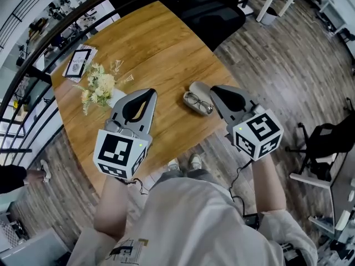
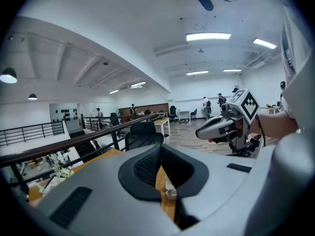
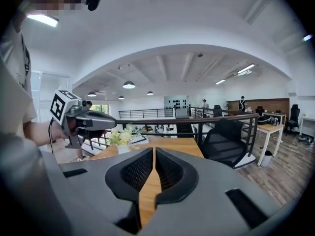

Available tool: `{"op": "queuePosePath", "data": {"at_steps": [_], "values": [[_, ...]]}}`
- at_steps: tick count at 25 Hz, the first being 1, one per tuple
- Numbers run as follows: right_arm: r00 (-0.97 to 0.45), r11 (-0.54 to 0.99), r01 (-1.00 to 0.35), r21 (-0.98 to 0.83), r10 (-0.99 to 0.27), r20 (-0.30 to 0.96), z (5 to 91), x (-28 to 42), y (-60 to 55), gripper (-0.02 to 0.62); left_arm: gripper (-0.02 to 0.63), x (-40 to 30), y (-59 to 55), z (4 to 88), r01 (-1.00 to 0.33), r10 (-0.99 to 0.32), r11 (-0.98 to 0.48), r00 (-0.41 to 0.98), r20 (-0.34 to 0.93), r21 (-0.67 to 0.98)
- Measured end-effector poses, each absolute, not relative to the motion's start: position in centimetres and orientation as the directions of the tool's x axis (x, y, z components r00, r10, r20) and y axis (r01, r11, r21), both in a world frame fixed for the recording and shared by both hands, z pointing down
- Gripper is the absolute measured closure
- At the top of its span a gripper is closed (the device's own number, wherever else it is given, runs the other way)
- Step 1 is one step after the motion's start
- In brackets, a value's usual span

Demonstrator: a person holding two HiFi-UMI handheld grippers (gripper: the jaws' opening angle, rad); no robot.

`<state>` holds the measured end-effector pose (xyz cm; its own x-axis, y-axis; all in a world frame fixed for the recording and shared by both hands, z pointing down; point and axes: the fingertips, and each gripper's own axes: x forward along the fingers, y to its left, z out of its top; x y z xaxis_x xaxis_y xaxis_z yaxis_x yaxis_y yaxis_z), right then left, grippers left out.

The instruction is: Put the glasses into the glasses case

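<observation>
An open beige glasses case (image 1: 198,87) lies on the wooden table (image 1: 155,43) near its front right edge, with the glasses (image 1: 200,103) lying in its lower half. Both grippers hang above the table's front edge, apart from the case. My left gripper (image 1: 148,93) (image 2: 160,147) is to the left of the case, jaws together and empty. My right gripper (image 1: 216,89) (image 3: 154,151) is just right of the case, with its jaws drawn to a thin slit and nothing between them. Each gripper view shows the other gripper beside it in the air.
A bunch of pale flowers in a white vase (image 1: 99,87) (image 3: 120,137) stands left of the left gripper. A framed card (image 1: 77,62) lies at the table's far left corner. A black office chair (image 1: 213,10) sits behind the table, and a dark railing (image 1: 33,71) runs along its left side.
</observation>
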<state>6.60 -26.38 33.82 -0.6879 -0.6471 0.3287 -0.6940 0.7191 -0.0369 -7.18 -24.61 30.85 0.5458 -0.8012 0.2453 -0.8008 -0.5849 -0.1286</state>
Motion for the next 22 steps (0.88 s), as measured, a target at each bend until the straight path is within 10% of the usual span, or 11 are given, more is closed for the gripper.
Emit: {"op": "queuePosePath", "data": {"at_steps": [22], "values": [[-0.674,0.677,-0.736,0.000,-0.733,0.093,24.8,7.1,-20.3,0.569,0.589,-7.0,-18.0,26.4,-0.783,-0.813,-0.580,0.543,0.209,-0.225]]}}
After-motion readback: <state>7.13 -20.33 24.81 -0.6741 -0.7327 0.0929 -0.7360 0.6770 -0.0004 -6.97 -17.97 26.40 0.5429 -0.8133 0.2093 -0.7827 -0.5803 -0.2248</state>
